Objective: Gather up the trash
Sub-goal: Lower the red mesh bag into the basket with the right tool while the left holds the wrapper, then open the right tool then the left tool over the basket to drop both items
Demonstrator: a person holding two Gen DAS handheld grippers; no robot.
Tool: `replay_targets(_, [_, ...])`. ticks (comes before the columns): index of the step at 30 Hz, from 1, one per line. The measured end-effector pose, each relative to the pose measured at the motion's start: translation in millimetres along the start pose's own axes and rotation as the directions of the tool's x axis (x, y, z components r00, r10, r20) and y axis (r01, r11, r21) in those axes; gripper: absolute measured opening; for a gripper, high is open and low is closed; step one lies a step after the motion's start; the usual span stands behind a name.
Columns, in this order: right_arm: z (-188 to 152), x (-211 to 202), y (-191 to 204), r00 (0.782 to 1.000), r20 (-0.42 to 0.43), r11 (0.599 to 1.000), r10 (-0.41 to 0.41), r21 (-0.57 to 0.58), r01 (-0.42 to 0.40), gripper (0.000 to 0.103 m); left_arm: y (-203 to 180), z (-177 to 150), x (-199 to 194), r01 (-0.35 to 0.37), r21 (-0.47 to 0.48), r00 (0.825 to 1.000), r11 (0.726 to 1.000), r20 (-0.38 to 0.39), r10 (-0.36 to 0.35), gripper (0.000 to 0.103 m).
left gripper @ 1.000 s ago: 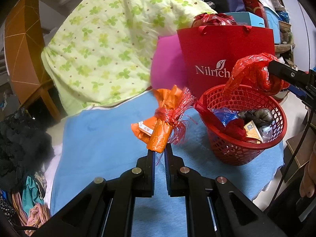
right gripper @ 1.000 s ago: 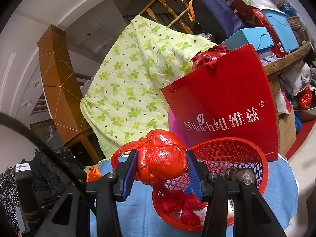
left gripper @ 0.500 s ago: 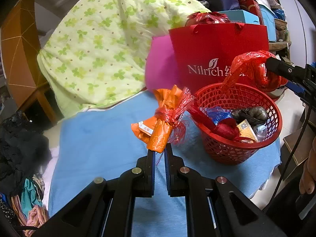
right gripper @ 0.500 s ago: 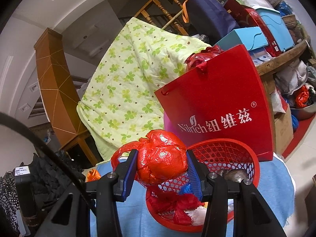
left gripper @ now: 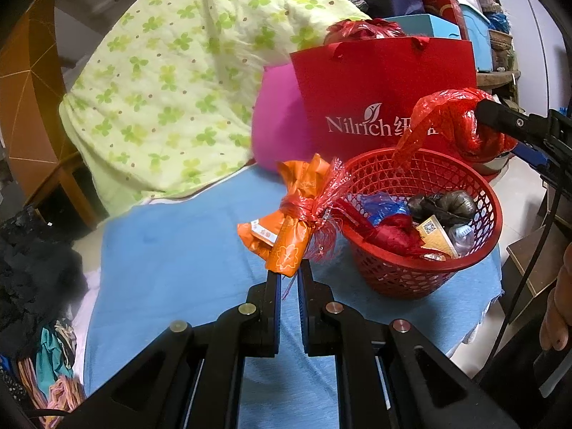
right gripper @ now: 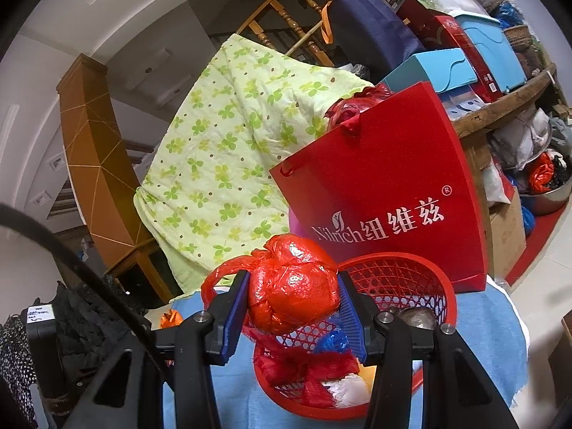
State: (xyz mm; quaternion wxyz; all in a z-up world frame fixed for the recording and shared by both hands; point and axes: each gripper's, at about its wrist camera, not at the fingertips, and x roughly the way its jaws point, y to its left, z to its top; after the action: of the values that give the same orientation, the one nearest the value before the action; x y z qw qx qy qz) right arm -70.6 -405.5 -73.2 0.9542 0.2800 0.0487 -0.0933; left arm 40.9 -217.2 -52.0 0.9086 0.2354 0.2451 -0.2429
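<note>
My left gripper (left gripper: 289, 275) is shut on the lower end of an orange wrapper bundle (left gripper: 286, 221) tied with red plastic, held above the blue cloth (left gripper: 171, 257) just left of the red mesh basket (left gripper: 479, 254). The basket holds several pieces of trash. My right gripper (right gripper: 291, 300) is shut on a knotted red plastic bag ball (right gripper: 293, 286), held over the basket's (right gripper: 407, 275) near rim. In the left wrist view the same red bag (left gripper: 450, 121) hangs above the basket's far right side, gripped by the right gripper (left gripper: 489, 125).
A red Nilrich paper bag (left gripper: 386, 93) and a pink cushion (left gripper: 275, 125) stand behind the basket. A green clover quilt (left gripper: 178, 82) is piled at the back left. Dark clothes (left gripper: 32, 279) lie left of the cloth. Boxes and shelves crowd the right (right gripper: 464, 64).
In both views the basket and the red paper bag have drifted slightly left. Both grippers keep their hold on their trash.
</note>
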Motion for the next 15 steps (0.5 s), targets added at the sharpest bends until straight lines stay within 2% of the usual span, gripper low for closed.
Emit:
replay_targets(11, [4, -2, -13, 1.0, 0.008, 0.999, -0.022, 0.031, 0.022, 0.052, -15, 9, 5, 0.035, 0.015, 0.999, 0.999, 0.006, -0.035, 0.009])
replay_targets(15, [6, -2, -21, 0.999, 0.011, 0.998, -0.04, 0.049, 0.039, 0.052, -20, 16, 8, 0.099, 0.008, 0.995, 0.995, 0.015, -0.099, 0.009])
